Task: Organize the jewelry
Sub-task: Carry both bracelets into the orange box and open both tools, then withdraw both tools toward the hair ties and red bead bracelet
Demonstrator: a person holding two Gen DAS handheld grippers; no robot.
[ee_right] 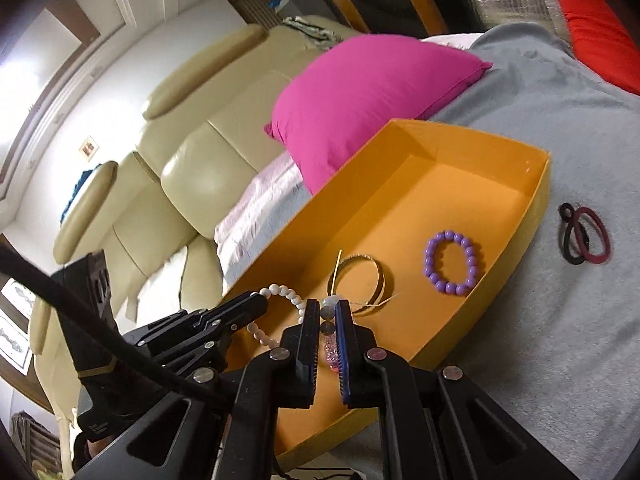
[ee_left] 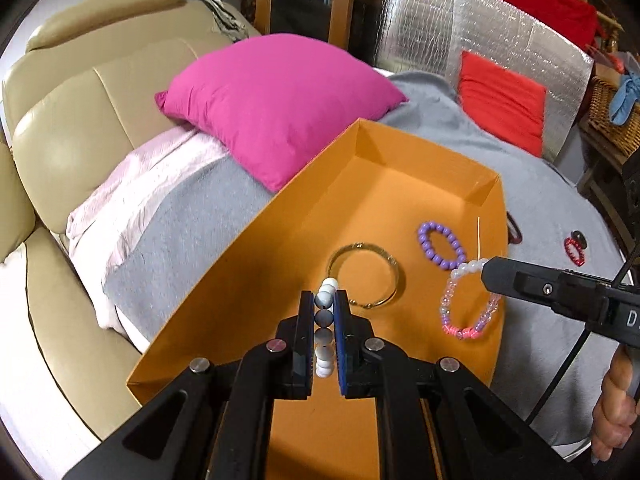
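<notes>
Grey blanket over a beige sofa, pink pillow behind an orange box. Both claws sit over the box.

Box contents: gold bangle just ahead of the left claw, purple bracelet beyond it and to the right, both lying flat on the floor of the box.

Left claw: jaws narrow, clamped on a white bracelet of round white and grey beads, strung up between the pads. Right claw: jaws narrow, clamped on a pink bracelet of clear and pink beads with a pink knotted section; the loop hangs over the box.

Left view only: full loop of the pink bracelet, a red scrunchie on the blanket right of the box, silver foil panel, a hand on the right handle.

Right view only: two hair ties, dark and maroon, on the blanket right of the box; the white bracelet's loop curving from the left claw's tip.
</notes>
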